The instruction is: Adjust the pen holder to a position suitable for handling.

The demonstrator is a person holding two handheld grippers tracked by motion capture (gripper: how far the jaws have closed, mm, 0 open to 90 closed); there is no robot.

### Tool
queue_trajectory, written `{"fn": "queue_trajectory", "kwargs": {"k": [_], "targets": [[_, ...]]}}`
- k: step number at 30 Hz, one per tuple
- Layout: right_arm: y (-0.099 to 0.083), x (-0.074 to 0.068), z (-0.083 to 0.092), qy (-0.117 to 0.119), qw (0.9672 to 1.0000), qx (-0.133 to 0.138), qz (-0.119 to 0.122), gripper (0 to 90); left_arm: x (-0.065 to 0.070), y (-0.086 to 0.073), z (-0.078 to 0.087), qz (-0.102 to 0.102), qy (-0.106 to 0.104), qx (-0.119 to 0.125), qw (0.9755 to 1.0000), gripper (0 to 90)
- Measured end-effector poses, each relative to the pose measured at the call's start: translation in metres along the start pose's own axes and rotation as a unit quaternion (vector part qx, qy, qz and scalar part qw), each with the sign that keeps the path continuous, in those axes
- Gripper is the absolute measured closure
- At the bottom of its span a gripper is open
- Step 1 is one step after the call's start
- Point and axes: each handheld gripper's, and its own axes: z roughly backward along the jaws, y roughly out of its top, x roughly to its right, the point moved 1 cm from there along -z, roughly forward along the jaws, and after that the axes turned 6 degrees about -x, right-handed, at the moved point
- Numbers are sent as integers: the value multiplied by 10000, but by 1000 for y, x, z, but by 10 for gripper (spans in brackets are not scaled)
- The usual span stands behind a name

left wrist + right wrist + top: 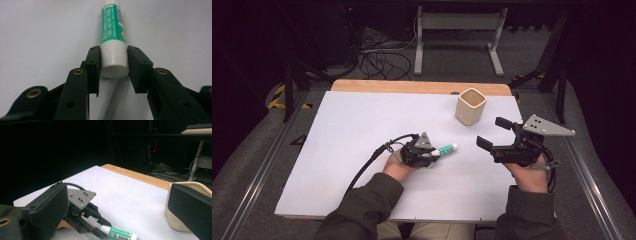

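Note:
A glue stick (448,149) with a green label and white ends lies on the white table top (357,120), pointing right and slightly away. My left gripper (435,153) is shut on its near white end. In the left gripper view both pads squeeze the cap of the glue stick (114,62), and the labelled body runs straight ahead. My right gripper (493,132) hovers open to the right, jaws wide apart with nothing between them. In the right gripper view, its own jaws (117,212) frame the left gripper (98,228) and the glue stick (120,234).
A beige square cup (470,106) stands upright at the back right of the table, just beyond the right gripper; it sits partly behind the right jaw as the cup (175,223). A wooden strip (412,86) edges the far side. Cables and a stand lie on the floor beyond.

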Motion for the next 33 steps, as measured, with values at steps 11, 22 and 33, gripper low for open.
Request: {"fn": "queue_trajectory", "kwargs": {"k": [11, 22, 33], "targets": [[-1, -1, -4, 2, 9999, -74, 77, 46, 3, 9, 26, 69, 35, 518, 9986, 652], [-6, -1, -10, -111, 9988, -217, 420, 84, 4, 17, 45, 155, 28, 917, 9957, 652], [-13, -8, -21, -323, 9927, -438, 1076, 235, 11, 31, 62, 160, -138, 1277, 9916, 652]]}}
